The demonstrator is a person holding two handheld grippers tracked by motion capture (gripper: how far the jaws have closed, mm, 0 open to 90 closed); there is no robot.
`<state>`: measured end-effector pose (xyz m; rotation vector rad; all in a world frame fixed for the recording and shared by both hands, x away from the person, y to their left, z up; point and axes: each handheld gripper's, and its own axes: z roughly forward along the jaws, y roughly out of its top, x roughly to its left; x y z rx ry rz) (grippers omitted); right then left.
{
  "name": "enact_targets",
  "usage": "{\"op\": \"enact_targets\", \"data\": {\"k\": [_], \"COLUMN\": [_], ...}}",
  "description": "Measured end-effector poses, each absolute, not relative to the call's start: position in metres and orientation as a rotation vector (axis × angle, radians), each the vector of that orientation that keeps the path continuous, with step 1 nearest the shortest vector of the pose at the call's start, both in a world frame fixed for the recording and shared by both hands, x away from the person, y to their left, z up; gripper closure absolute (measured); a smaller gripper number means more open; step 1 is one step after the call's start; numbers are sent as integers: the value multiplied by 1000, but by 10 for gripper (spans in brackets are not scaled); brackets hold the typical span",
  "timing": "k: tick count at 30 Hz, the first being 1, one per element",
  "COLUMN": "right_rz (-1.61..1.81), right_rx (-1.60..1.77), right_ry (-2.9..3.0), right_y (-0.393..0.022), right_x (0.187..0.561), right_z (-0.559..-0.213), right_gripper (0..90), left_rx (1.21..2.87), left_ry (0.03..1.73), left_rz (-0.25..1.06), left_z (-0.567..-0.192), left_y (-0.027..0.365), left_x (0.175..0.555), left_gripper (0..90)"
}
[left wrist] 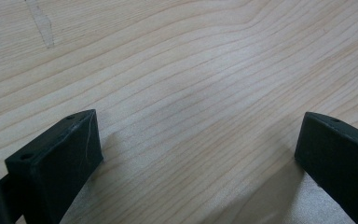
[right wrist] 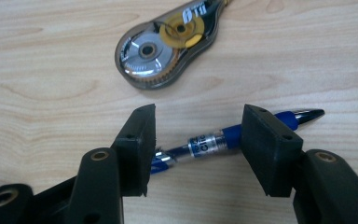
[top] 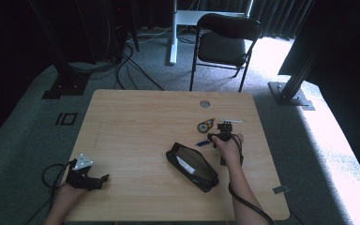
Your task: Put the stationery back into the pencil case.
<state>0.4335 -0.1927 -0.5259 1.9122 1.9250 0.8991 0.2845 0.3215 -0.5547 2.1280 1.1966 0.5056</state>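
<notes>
A blue pen (right wrist: 205, 144) with a clear barrel lies flat on the wooden table (top: 136, 126). My right gripper (right wrist: 198, 149) is lowered over it, open, with one jaw on each side of the pen's middle and neither pad pressing on it. In the high view the right gripper (top: 218, 136) is right of centre, and the pen (top: 202, 143) pokes out to its left. A correction tape dispenser (right wrist: 168, 44) lies just beyond the jaws. My left gripper (top: 101, 180) rests open at the front left, with bare wood between its jaws (left wrist: 198, 144).
An open black pencil case (top: 192, 166) lies diagonally in front of the right hand. A thin white stick (top: 229, 121) lies just past the right gripper, and the correction tape dispenser (top: 205, 125) is beside it. A black chair (top: 225, 44) stands behind the table.
</notes>
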Motion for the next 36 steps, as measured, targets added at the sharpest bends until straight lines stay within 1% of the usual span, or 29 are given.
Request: {"op": "enact_targets", "data": {"k": [15,22,24,27,28,30,31,32,33,34,35,36], "right_rz": [845,837,841,809,809,773,773,756,747,747,743,743], "right_rx": [1873,1890,1887,1860,1860,1832,1832,1833,1832,1832,1827,1827], "right_ry": [1887,1912,1918,1950,1950,1986,1986,1997,2006,2006,2010,2010], "right_y": [-195,-196,-196,-193,-193,-190,-190,-190,-191,-191,-193,-193], "right_x": [431,427,427,427,427,427,427,428,429,429,429,429], "right_z": [-527,-534,-536,-535,-535,-534,-534,-533,-532,-532,-532,-532], "right_gripper": [445,453,469,538,538,580,580,631,655,655,705,705], "left_rx": [2127,2127,2128,2127,2127,2128,2127,2128,2128,2128,2127,2127], "left_ry": [1197,1197,1197,1197,1197,1197,1197,1197,1196,1196,1197,1197], "left_rz": [505,505,505,505,505,505,505,506,505,505,505,505], "left_z": [-555,-555,-555,-555,-555,-555,-555,-555,-555,-555,-555,-555], "left_y": [321,321,321,321,321,322,321,322,322,322,321,321], "left_x": [284,284,284,284,284,284,284,284,284,284,284,284], "left_gripper": [7,7,6,6,6,6,6,6,7,7,7,7]}}
